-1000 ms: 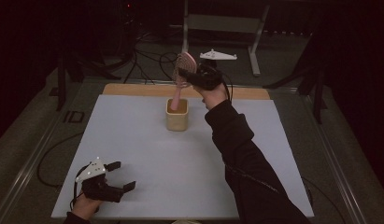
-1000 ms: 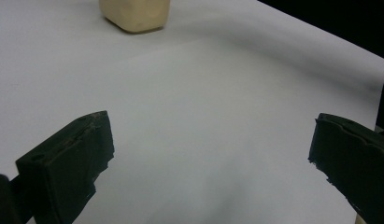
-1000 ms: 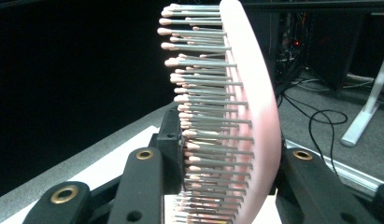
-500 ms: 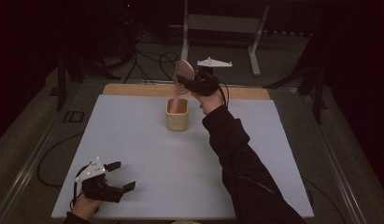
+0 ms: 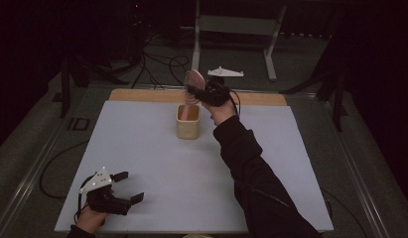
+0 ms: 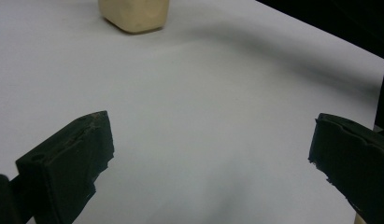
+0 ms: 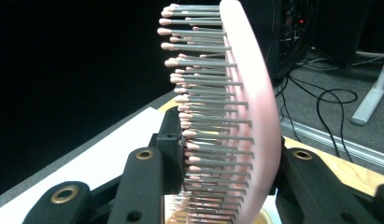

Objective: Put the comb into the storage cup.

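Note:
A pink hairbrush (image 5: 193,84) stands upright over a cream cup (image 5: 188,122) at the back of the white table, its handle down inside the cup. My right gripper (image 5: 200,92) is shut on the brush's head; in the right gripper view the pink brush (image 7: 245,112) with grey bristles sits clamped between the two jaws. My left gripper (image 5: 126,187) rests at the table's front left corner, open, with nothing between its jaws. In the left gripper view the cream cup (image 6: 133,14) stands far ahead on the white surface.
The white table mat (image 5: 142,158) covers most of a wooden board (image 5: 142,95) that shows along the back edge. Beyond it stand a metal frame (image 5: 236,25) and loose cables (image 5: 162,62) on the floor. The person's dark sleeve (image 5: 251,168) crosses the table's right half.
The right gripper and brush have shifted slightly back and to the right over the cup. The left gripper has stayed put.

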{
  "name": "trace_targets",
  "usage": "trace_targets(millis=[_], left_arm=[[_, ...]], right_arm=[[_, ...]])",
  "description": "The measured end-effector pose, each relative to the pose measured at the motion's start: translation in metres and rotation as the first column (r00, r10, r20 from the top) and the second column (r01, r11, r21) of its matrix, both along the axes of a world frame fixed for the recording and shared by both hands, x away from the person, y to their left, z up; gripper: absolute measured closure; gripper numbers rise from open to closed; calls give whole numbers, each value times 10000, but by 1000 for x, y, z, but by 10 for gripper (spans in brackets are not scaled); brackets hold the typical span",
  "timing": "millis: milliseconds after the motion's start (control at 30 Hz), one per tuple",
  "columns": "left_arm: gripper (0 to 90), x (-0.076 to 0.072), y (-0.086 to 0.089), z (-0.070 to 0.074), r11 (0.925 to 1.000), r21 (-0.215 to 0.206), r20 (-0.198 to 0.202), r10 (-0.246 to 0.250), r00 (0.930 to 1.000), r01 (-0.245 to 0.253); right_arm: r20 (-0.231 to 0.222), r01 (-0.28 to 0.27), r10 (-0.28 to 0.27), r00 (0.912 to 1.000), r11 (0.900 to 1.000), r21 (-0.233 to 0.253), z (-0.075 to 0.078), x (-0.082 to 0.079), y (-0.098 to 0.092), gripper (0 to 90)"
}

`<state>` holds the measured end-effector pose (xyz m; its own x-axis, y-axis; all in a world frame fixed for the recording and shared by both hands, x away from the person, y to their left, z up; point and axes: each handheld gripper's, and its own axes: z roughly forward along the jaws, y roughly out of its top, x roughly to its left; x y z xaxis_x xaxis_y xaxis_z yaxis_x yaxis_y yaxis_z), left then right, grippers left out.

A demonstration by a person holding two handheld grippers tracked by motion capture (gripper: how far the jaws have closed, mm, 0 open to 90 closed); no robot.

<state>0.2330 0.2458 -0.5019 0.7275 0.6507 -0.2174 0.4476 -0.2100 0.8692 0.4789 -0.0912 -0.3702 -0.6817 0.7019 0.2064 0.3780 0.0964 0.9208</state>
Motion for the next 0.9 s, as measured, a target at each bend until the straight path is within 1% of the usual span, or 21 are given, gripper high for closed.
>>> trace_targets(millis=[233, 267, 400, 667, 900], left_arm=[[2, 0, 0, 0, 10000, 2, -12, -14, 10000, 14], [2, 0, 0, 0, 10000, 21, -11, -34, 10000, 34], [2, 0, 0, 0, 10000, -7, -10, -29, 10000, 29], [2, 0, 0, 0, 10000, -9, -10, -27, 10000, 27], [2, 0, 0, 0, 10000, 24, -22, -57, 10000, 57]], right_arm=[[-117, 19, -19, 9999, 10000, 25, -10, 1, 1, 640], [-179, 61, -60, 9998, 10000, 44, -13, 1, 1, 640], [-193, 102, -101, 9998, 9999, 22, -18, 1, 1, 640], [-438, 190, -183, 9989, 9997, 146, -27, 2, -1, 640], [-526, 219, -214, 9984, 9997, 96, -32, 3, -3, 640]])
